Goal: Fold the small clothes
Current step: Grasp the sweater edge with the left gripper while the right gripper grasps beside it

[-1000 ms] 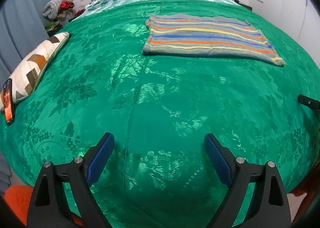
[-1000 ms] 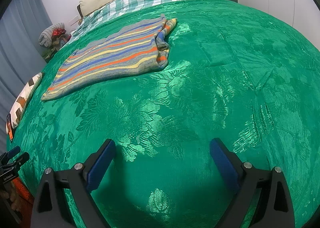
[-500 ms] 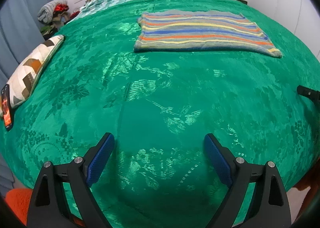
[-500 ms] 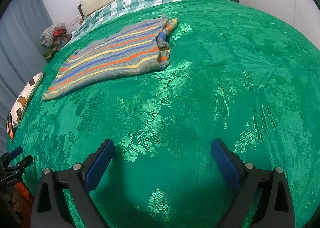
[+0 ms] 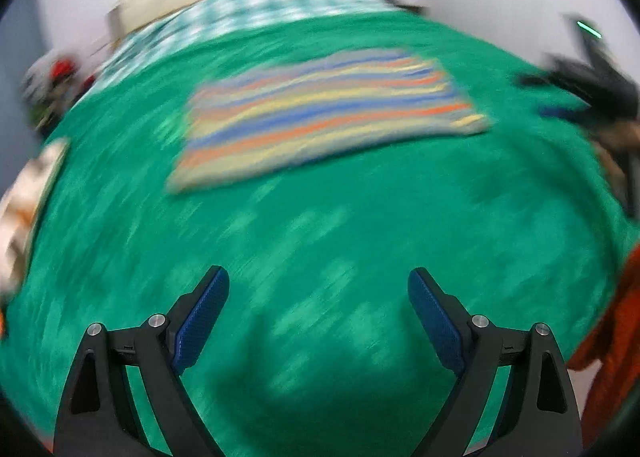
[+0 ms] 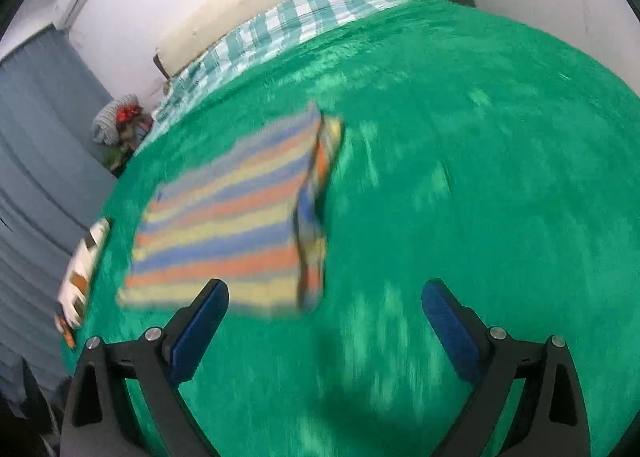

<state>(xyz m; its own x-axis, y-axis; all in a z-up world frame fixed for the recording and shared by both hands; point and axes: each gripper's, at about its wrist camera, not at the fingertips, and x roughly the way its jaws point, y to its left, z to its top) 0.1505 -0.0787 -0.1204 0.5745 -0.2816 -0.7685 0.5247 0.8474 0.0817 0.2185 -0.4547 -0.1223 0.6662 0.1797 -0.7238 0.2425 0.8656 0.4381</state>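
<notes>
— 2 grippers in view, both empty. How do their fingers stand?

— Left gripper: blue pads spread wide, only green bedspread between them. Right gripper: spread just as wide, holding nothing.

— Where is the garment?

— Striped cloth lies flat on the bedspread, folded into a rough rectangle, with orange, blue and yellow bands. From the left wrist it sits well ahead of the fingers, toward the checked sheet. From the right wrist it lies ahead and left, its near edge just above the left fingertip; whether they touch I cannot tell.

— Anything else?

— 1 patterned cushion at the bed's left edge. Right gripper also shows at the far right of the left view, blurred. Both views are smeared, so fine detail is lost.
</notes>
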